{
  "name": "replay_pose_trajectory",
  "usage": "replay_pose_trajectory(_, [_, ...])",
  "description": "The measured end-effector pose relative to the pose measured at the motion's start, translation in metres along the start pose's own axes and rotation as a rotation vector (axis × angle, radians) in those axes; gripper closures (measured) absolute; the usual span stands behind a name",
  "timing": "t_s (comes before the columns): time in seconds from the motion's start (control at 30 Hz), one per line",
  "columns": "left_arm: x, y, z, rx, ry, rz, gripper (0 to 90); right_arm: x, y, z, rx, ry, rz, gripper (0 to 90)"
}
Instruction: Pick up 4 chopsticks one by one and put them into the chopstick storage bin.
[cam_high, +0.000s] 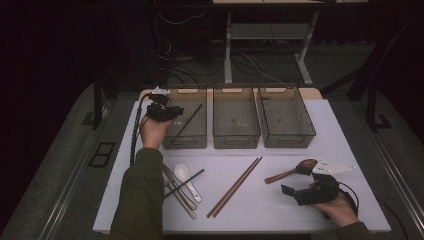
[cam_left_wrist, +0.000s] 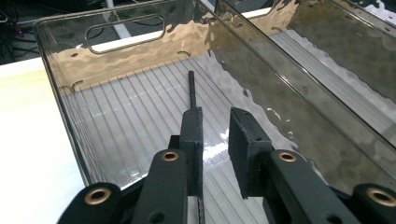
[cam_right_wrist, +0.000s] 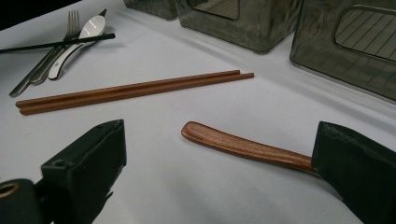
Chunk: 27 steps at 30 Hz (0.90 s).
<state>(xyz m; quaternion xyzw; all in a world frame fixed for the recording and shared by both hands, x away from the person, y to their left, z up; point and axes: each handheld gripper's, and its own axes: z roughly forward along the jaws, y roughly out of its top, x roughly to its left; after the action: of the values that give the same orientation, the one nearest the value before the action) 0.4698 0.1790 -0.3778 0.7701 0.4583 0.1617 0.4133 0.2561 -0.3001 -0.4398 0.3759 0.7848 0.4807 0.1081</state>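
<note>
White tabletop (cam_high: 300, 200) carried three smoky bins; your left gripper (cam_high: 164, 111) hung over the left bin (cam_high: 185, 142). Along its slightly parted jaws, a thin black chopstick (cam_left_wrist: 192, 88) lay against one pad, likely stiff, light, slippery; grip mid-shaft. Your right gripper (cam_right_wrist: 219, 154) gaped beside a wooden spoon (cam_right_wrist: 243, 145).

Concealed and cropped items
Wooden spoon (cam_right_wrist: 247, 147): bowl hidden behind jaw. Black chopstick (cam_left_wrist: 192, 91): lower length hidden by jaw.

White table (cam_high: 320, 150), bins (cam_high: 236, 120), chopsticks (cam_high: 235, 186), spoons (cam_high: 186, 180)
</note>
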Motion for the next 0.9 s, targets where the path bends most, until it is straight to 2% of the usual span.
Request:
replay_pose_trajectory(0.1, [-0.002,0.001,-0.003,-0.012,0.0,0.002,69.5,0.0,0.0,0.0,0.0,0.0,0.001,2.9])
replay_pose_trajectory(0.3, [-0.008,0.003,-0.01,-0.029,-0.018,0.043,62.4,0.0,0.0,0.0,0.001,-0.001,0.002,2.9])
replay_pose_trajectory(0.63, [-0.021,0.002,-0.025,-0.008,-0.078,0.117,49.4,0.0,0.0,0.0,0.001,-0.003,0.0,2.9])
replay_pose_trajectory(0.7, [-0.023,0.001,-0.029,-0.002,-0.085,0.126,47.6,0.0,0.0,0.0,0.002,-0.002,0.002,2.9])
replay_pose_trajectory(0.83, [-0.028,-0.002,-0.037,-0.009,-0.113,0.111,44.2,0.0,0.0,0.0,0.001,-0.002,0.002,2.9])
replay_pose_trajectory(0.9, [-0.032,-0.004,-0.041,-0.006,-0.115,0.128,43.2,0.0,0.0,0.001,0.001,-0.002,0.002,2.9])
